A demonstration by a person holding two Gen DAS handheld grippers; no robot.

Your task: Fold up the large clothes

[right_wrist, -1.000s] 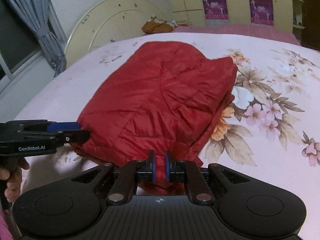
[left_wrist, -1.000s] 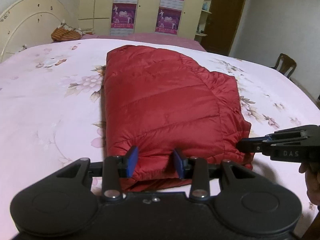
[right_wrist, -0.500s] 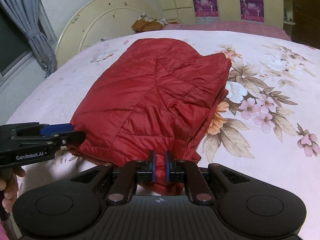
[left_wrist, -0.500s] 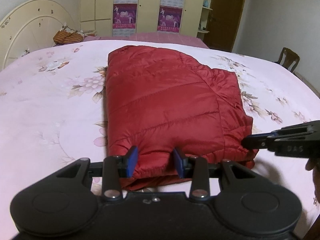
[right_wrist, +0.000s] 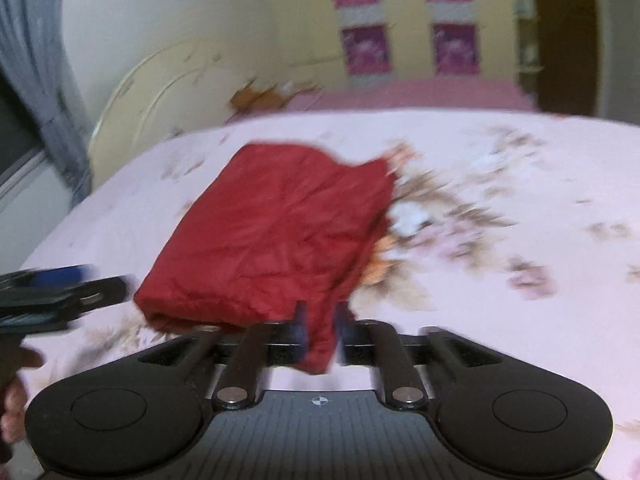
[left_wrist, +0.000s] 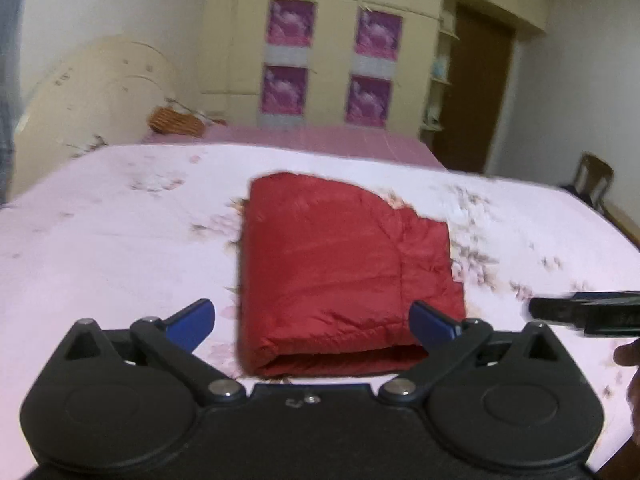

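Note:
A red quilted jacket (left_wrist: 340, 264) lies folded into a thick rectangle on the pink floral bedspread (left_wrist: 120, 248). My left gripper (left_wrist: 312, 320) is open wide, its blue pads (left_wrist: 192, 320) clear of the jacket's near folded edge. In the right wrist view the jacket (right_wrist: 280, 232) lies ahead and to the left. My right gripper (right_wrist: 320, 324) has its jaws slightly apart, with a corner of red fabric still hanging between them. The left gripper also shows in the right wrist view (right_wrist: 60, 292), and the right gripper shows in the left wrist view (left_wrist: 584, 312). Both views are blurred.
A cream headboard (left_wrist: 100, 100) stands at the far left, with a woven basket (left_wrist: 176, 124) by it. Wardrobe doors with purple posters (left_wrist: 332, 72), a brown door (left_wrist: 476, 92) and a wooden chair (left_wrist: 592, 180) lie beyond the bed. Grey curtains (right_wrist: 36, 80) hang left.
My left gripper opened, let go of the jacket's edge and drew back and up. My right gripper's jaws loosened and it also pulled back. The jacket now looks smaller and farther.

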